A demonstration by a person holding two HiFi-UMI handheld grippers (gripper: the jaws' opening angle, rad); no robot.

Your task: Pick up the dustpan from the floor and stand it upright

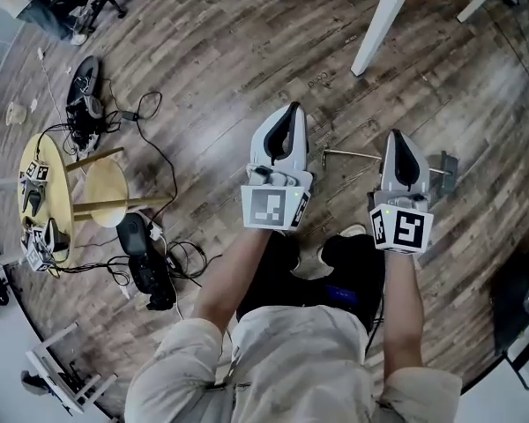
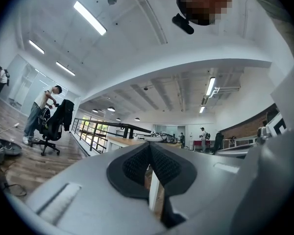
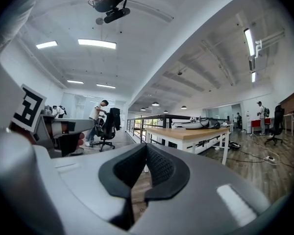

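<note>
Below, dustpan on floor, partly behind right gripper

Floor: weathered wood planks, low sheen. Left hand-held gripper: smooth grey plastic, ribbed black pads.

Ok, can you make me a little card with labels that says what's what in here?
left tongs: shut, nothing in them
right tongs: shut, nothing in them
dustpan: lying flat on the floor, just beyond the right tongs, not picked up yet
floor: wooden planks
white table leg: standing further ahead
cables: trailing over the floor on the left
</note>
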